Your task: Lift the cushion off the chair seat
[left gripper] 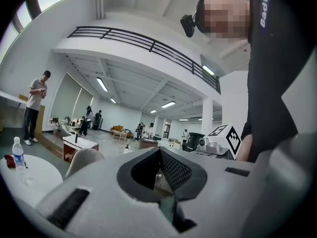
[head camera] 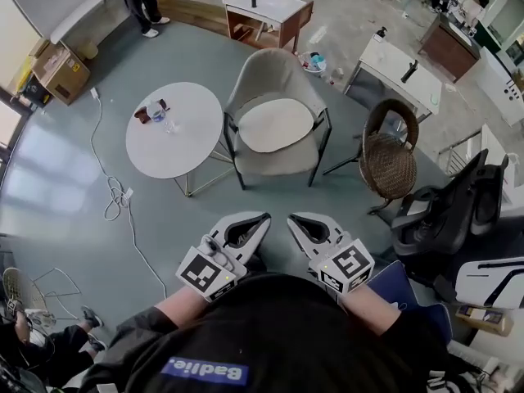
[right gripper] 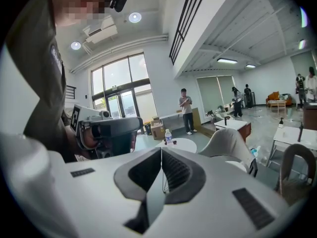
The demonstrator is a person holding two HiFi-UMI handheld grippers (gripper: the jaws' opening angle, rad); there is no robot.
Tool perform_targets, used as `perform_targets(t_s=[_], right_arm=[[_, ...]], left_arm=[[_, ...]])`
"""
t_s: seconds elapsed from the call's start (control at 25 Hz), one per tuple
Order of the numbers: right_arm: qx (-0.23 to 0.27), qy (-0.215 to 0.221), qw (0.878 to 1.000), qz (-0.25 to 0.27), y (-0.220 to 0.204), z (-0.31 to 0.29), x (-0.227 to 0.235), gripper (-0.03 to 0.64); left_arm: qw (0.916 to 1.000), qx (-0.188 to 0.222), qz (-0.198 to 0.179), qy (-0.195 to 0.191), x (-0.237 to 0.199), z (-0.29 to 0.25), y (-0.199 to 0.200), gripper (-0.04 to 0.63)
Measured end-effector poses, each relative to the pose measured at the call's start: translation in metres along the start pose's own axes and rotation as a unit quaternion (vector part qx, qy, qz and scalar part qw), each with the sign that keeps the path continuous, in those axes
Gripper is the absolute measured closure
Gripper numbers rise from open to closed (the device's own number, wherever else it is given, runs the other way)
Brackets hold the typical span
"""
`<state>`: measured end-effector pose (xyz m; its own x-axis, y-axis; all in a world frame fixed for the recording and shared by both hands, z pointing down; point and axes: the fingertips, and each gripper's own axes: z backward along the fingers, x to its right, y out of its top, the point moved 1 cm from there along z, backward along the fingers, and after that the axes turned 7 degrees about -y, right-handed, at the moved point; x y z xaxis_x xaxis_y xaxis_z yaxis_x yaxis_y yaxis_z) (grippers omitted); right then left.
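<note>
both grippers sit close in front of the person's chest, side by side and a little apart. the left gripper [head camera: 250, 226] has its jaws pressed together at the tips with nothing between them, and the right gripper [head camera: 304, 224] is likewise closed and empty. ahead of them a stretch of bare grey-blue floor [head camera: 270, 199] lies open up to the front of the armchair [head camera: 274, 72]. at the near right a black office chair [head camera: 446, 211] crowds the edge, and beyond it a wicker chair [head camera: 389, 158] stands near the armchair's right side with a narrow gap between. at the left a white cable [head camera: 115, 191] snakes over the floor. a round white table [head camera: 184, 150] stands just beside the armchair's left arm, with a water bottle [head camera: 155, 113] on its far part. the armchair is a pale grey shell on thin dark legs, its open front facing near and its back on the far side. the cushion [head camera: 274, 124] lies flat on the seat and covers most of it. it is a smooth cream oval pad, paler than the shell around it. its long axis runs left to right across the seat, the right end set slightly farther. farther off stand a white desk [head camera: 397, 76] at the right and a low cabinet [head camera: 266, 15] with a white top.
</note>
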<state>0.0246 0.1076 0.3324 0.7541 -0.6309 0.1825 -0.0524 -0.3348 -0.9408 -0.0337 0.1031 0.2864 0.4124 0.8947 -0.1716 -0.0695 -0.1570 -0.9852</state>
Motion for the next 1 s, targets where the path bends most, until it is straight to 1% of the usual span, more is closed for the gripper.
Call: perform_targets(t_s=[0.12,0.24,0.36,0.44,0.64,0.8,1.0], right_arm=[[0.001,-0.016,1.000,-0.007,0.009,-0.030,0.010,0.589],[-0.003,-0.030,0.999,-0.016,0.016,-0.059,0.016,0.589],[0.003,-0.045,0.999,-0.024,0.022,-0.079,0.023,0.589],[0.010,-0.053,0.998,-0.025,0.026,-0.089,0.031,0.589],[0.013,-0.056,0.998,-0.035,0.024,-0.107,0.051,0.589],[0.013,-0.051,0.997,-0.053,0.011,-0.116,0.070,0.589],[-0.002,-0.034,0.996,-0.078,-0.014,-0.123,0.097,0.589]], left_arm=[[0.9999,-0.001,0.007,-0.013,-0.035,-0.002,0.002,0.583],[0.9993,0.001,0.025,-0.026,-0.063,-0.003,0.006,0.583],[0.9989,0.001,0.024,-0.041,-0.084,-0.003,0.004,0.583],[0.9987,-0.001,0.025,-0.043,-0.096,-0.006,0.000,0.583],[0.9987,-0.010,0.036,-0.035,-0.118,-0.017,-0.012,0.583],[0.9983,-0.023,0.052,-0.016,-0.127,-0.029,-0.027,0.583],[0.9986,-0.027,0.044,0.009,-0.138,-0.049,-0.042,0.583]])
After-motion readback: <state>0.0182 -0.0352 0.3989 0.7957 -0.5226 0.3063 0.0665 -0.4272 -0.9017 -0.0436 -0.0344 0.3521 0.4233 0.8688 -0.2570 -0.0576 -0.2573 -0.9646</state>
